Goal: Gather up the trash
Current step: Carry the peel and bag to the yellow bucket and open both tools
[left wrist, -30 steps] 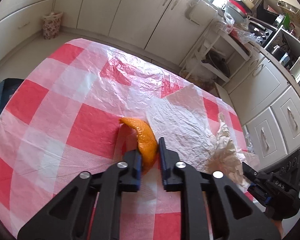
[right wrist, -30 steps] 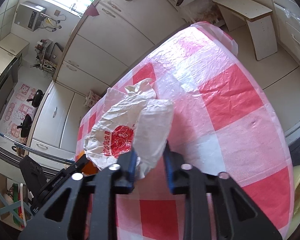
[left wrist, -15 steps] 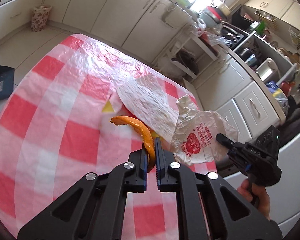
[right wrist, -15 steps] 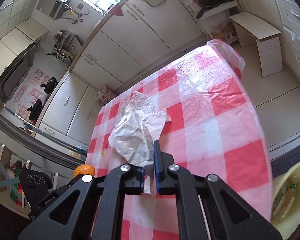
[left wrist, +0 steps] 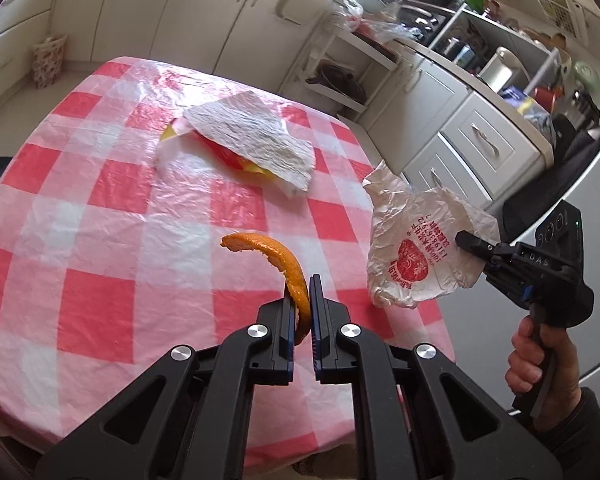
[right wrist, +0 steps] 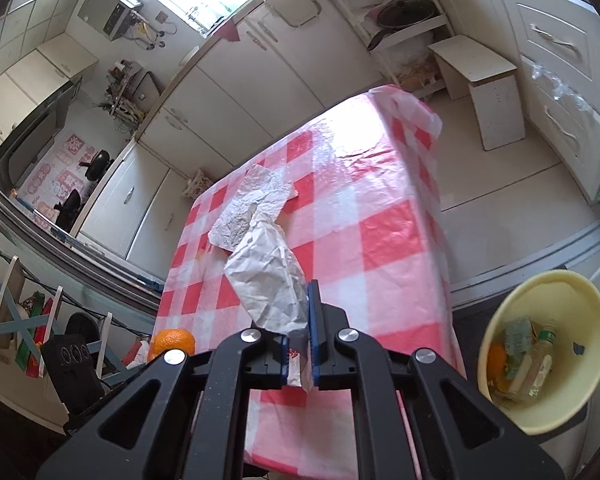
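The orange peel (left wrist: 288,268) and crumpled wrapper (right wrist: 266,276) have both left the bench (left wrist: 112,216), each now pinched aloft between left (left wrist: 302,304) and right gripper (right wrist: 300,344) fingers; the yellow bin (right wrist: 540,360), near right, looks next.

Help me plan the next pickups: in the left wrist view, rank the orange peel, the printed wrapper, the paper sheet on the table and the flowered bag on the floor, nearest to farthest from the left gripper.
1. orange peel, clamped in the left gripper.
2. printed wrapper, to the right, held by the right gripper.
3. paper sheet, mid-table.
4. flowered bag, far left on the floor.
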A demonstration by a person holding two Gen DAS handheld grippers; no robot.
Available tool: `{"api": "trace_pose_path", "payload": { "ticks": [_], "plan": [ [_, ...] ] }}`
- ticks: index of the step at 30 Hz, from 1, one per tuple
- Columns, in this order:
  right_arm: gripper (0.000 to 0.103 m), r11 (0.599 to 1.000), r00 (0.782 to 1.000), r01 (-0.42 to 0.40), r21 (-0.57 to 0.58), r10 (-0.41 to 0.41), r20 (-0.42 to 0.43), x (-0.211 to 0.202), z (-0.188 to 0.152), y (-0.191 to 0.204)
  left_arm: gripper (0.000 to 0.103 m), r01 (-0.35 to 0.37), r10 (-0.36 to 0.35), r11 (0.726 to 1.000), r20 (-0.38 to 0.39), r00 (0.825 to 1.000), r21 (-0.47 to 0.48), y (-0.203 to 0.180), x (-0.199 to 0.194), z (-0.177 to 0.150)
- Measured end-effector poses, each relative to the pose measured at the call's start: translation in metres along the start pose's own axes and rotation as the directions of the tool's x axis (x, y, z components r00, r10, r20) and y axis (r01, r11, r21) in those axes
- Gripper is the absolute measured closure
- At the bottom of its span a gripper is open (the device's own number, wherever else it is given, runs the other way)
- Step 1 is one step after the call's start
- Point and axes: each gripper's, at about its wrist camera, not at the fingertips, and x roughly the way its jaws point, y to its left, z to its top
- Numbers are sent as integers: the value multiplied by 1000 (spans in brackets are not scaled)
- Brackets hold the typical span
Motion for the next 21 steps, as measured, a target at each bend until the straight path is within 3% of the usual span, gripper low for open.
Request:
{"api": "trace_pose_path", "payload": {
  "ticks": [9,13,16,21],
  "plan": [
    [94,994,990,70,79,-79,118,-62,3,-36,97,56,-57,991,1,998,125,-58,-6,-9],
    [94,979,968,169,110,-186,171,-97,6,-61,97,82,-82,979,-12,997,184,-93,-1,-17],
    [94,937,927,341,70,-348,140,-107,7,-73,97,109,-104,968,-32,994,226,-122,8,-27],
    [94,857,857,514,-46,-515,-12,-81,8,-98,97,149,-131,947,-81,988,284,-164,29,-47]
  ]
}}
